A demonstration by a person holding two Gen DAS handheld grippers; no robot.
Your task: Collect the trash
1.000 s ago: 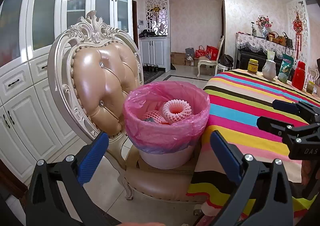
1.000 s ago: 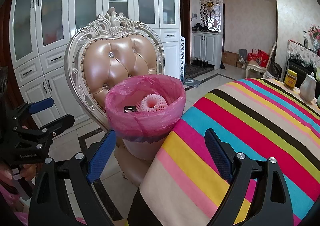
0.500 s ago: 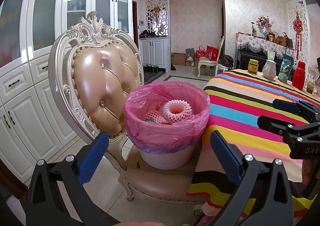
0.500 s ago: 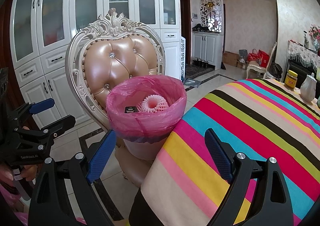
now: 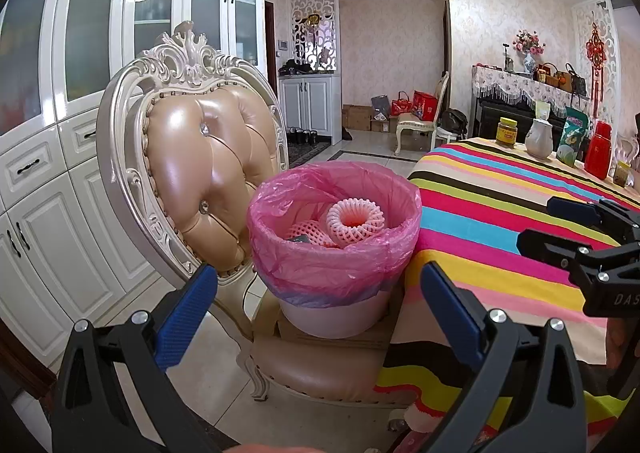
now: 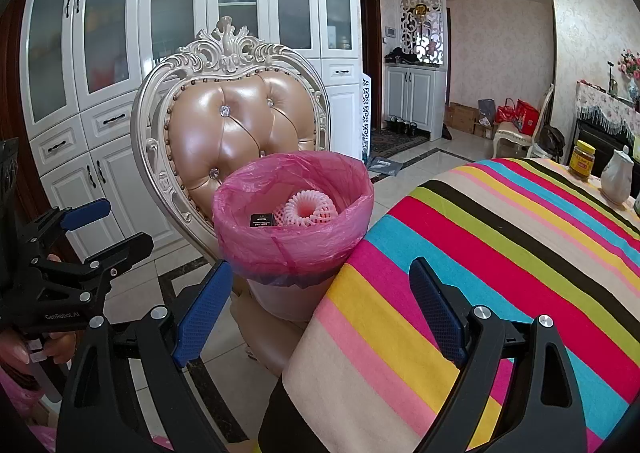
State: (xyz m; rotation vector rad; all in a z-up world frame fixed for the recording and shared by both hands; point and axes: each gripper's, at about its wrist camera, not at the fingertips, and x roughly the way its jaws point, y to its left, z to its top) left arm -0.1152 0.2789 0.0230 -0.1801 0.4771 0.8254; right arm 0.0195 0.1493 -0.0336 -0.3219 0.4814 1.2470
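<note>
A white bin with a pink liner [image 5: 334, 253] [image 6: 292, 233] stands on the seat of an ornate chair [image 5: 208, 173] [image 6: 240, 125]. Inside lie pink foam fruit nets [image 5: 354, 219] [image 6: 306, 209] and a small black box [image 6: 262, 219]. My left gripper [image 5: 320, 297] is open in front of the bin, nothing between its fingers. My right gripper [image 6: 320, 293] is open too, over the edge of the striped tablecloth [image 6: 500, 253], empty. Each gripper appears in the other's view: the right one [image 5: 572, 229] above the cloth, the left one [image 6: 104, 225] out over the floor.
The striped table [image 5: 500, 213] abuts the bin on the right; a jar [image 5: 506, 131], a white jug [image 5: 539, 139], a snack bag [image 5: 573, 137] and a red container [image 5: 599, 151] stand at its far end. White cabinets [image 5: 60, 133] line the left wall. Tiled floor [image 5: 224, 365] lies below.
Both views have shifted very slightly; the bin and chair sit a touch further right in the right wrist view. Both grippers stay open and empty.
</note>
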